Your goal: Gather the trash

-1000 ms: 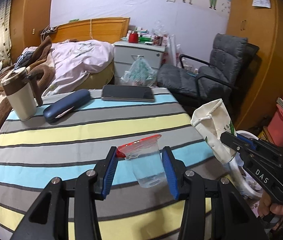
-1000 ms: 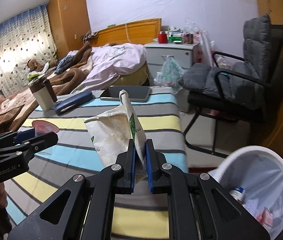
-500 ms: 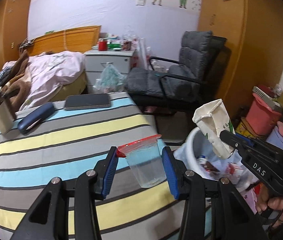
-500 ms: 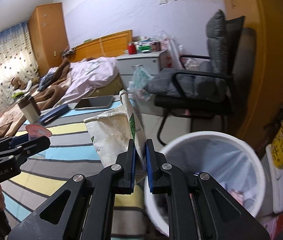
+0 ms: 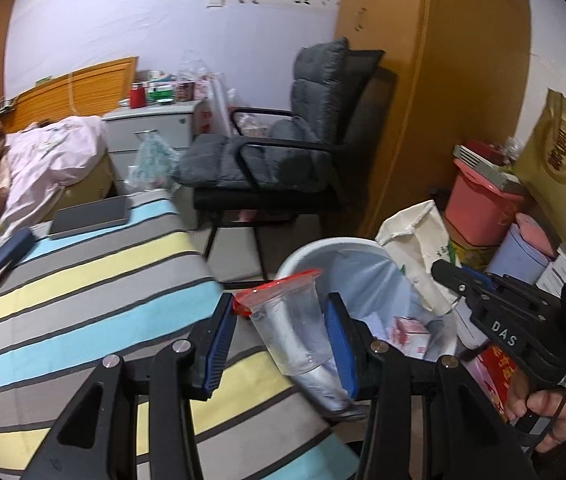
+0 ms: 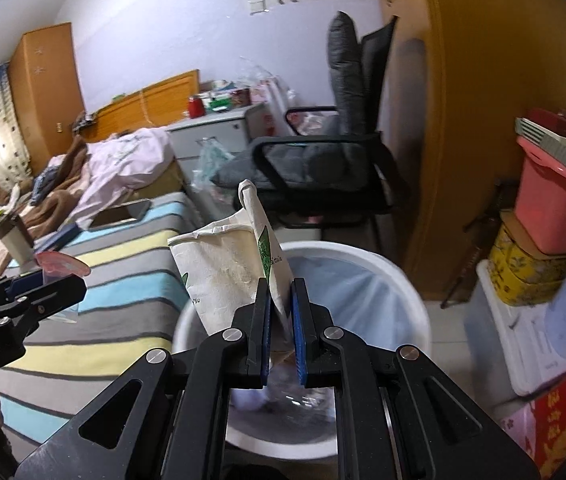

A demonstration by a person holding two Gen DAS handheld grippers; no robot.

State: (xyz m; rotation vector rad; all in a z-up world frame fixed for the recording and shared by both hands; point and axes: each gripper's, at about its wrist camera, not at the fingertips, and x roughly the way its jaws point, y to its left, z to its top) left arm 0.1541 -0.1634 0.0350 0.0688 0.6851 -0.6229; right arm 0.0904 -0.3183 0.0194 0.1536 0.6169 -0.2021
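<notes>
The left gripper carries a clear plastic zip bag with a red seal strip; its blue pads stand apart, and only the right pad seems to touch the film, so whether the bag is truly pinched or merely resting against that pad cannot be told. The bag looks thin, limp and nearly weightless, slippery at the film, and probably best held near the stiffer red seal, where it would crumple less. It hangs at the edge of the striped tablecloth, partly over the rim of the round white waste bin lined with a pale blue plastic bag.

The right gripper has its jaws pressed together on the lower corner of a crumpled white paper bag with green print. The paper is light and stiffer than the film, holding its creased, open-mouthed shape upright above the fingers; a pinch on a folded edge, as here, seems secure enough. It sits directly above the bin opening, so letting go should drop it inside.

The bin already holds scraps: a small red and white carton and some pale wrappers lie at the bottom, with plenty of room left. Both pieces being so light, they may drift or catch on the rim unless released well within it
</notes>
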